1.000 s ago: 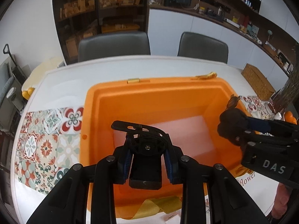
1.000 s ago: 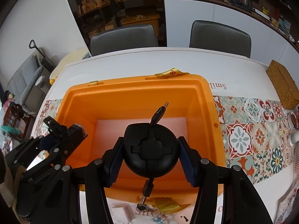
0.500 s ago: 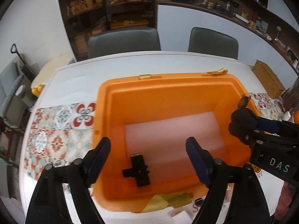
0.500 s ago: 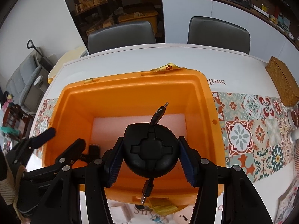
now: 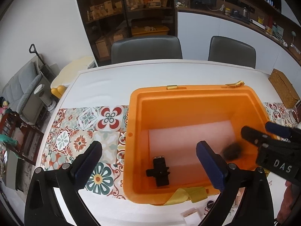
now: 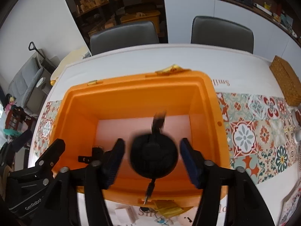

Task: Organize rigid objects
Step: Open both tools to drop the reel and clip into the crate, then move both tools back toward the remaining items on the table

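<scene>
An orange bin (image 5: 135,113) (image 6: 208,98) with a pale pink floor stands on the white table. A black clamp-like mount (image 5: 159,171) (image 6: 94,153) lies on that floor at the near left. My left gripper (image 5: 150,162) hangs above the bin's left wall, its jaws opening wide with nothing between them. My right gripper (image 6: 152,162) hovers over the bin, its jaws opening. A round black knob with a thin stem (image 6: 154,156), blurred, sits between the pads with a gap on each side. The same knob (image 5: 232,151) shows as a dark blur in the left wrist view.
A tiled runner (image 5: 80,131) (image 6: 254,137) crosses the table under the bin. A wicker box (image 5: 284,88) (image 6: 286,82) stands at the far right. Two grey chairs (image 5: 146,49) face the far edge. Yellow tape (image 5: 188,194) and white cards lie in front of the bin.
My left gripper opened and let go of the black mount, which dropped to the bin floor, then rose and drew back. My right gripper's jaws spread and the round knob went blurred between them.
</scene>
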`<move>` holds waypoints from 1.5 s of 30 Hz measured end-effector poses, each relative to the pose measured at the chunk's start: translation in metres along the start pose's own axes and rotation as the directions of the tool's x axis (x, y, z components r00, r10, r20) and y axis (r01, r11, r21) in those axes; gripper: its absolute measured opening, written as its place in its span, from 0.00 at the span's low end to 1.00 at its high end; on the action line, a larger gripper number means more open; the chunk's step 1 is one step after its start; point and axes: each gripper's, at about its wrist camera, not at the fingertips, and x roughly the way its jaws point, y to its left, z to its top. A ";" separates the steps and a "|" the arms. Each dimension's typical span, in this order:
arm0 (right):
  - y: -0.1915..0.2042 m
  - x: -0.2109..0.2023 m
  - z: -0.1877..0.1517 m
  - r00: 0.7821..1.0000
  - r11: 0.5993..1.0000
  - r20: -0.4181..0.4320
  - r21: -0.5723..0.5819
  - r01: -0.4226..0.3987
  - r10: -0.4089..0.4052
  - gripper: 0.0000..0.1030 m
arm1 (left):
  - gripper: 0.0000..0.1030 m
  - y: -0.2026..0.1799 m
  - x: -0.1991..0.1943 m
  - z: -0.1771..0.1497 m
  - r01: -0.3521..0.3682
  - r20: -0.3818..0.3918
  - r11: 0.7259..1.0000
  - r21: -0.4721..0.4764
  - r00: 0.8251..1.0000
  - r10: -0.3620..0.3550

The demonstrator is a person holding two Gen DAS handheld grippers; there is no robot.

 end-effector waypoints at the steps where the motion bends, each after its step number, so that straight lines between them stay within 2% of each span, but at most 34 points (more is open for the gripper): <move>1: 0.000 -0.003 0.000 1.000 1.000 0.013 -0.004 0.005 -0.005 0.70 | 0.99 0.000 -0.001 -0.001 0.001 0.003 1.000 -0.003 1.000 -0.001; 11: -0.004 -0.043 -0.011 0.997 1.000 0.076 0.013 0.020 -0.021 0.70 | 0.99 0.006 -0.027 -0.011 0.015 0.033 0.999 -0.034 0.999 -0.014; 20: -0.014 -0.071 -0.037 0.994 0.998 0.104 0.056 0.008 -0.014 0.71 | 0.99 0.001 -0.059 -0.030 0.009 0.076 0.999 -0.034 0.997 -0.007; 32: -0.026 -0.100 -0.077 0.991 0.996 0.131 0.087 -0.001 -0.010 0.71 | 0.99 -0.009 -0.086 -0.058 0.025 0.093 0.999 -0.034 0.995 -0.021; 45: -0.041 -0.105 -0.116 0.994 0.993 0.107 0.117 0.023 -0.035 0.71 | 0.99 -0.026 -0.082 -0.092 0.074 0.028 0.997 -0.033 0.997 -0.073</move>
